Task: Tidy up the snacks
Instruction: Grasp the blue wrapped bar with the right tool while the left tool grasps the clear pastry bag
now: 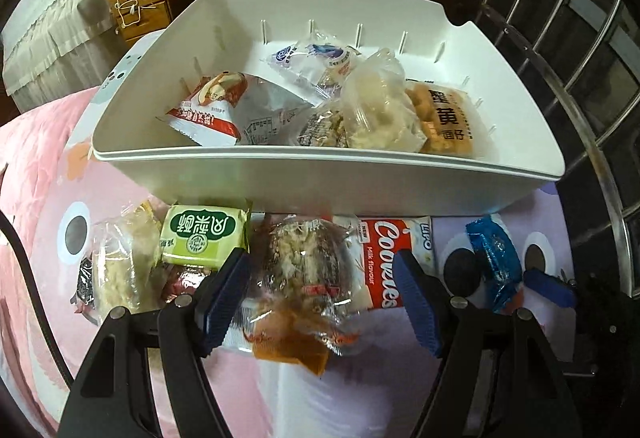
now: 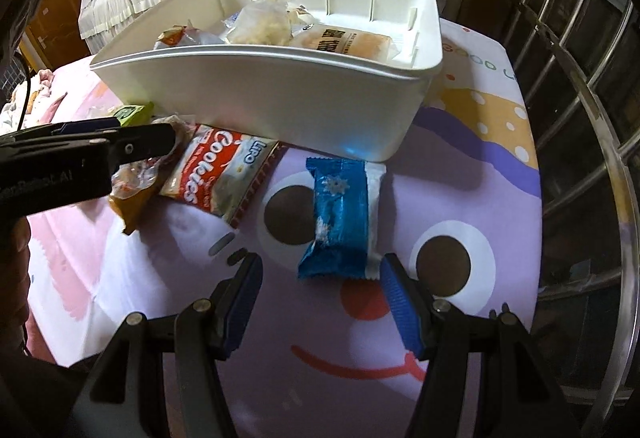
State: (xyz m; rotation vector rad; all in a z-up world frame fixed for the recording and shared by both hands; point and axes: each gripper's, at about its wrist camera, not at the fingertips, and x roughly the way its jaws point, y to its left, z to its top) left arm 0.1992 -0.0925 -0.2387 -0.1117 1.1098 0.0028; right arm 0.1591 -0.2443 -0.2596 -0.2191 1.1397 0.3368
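white bin, blue wrapper, red-and-white cookies pack

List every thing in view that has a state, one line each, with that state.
White plastic bin: upright, partly filled with snack packets.
Clear-wrapped brown pastry with orange end: on the cloth, between the open left gripper fingers, not pinched.
Blue foil snack packet: sealed, flat on the cloth, ahead of the open right gripper.
Red-and-white cookies packet: sealed, outside the bin.
Green wrapped cake: sealed, outside the bin.
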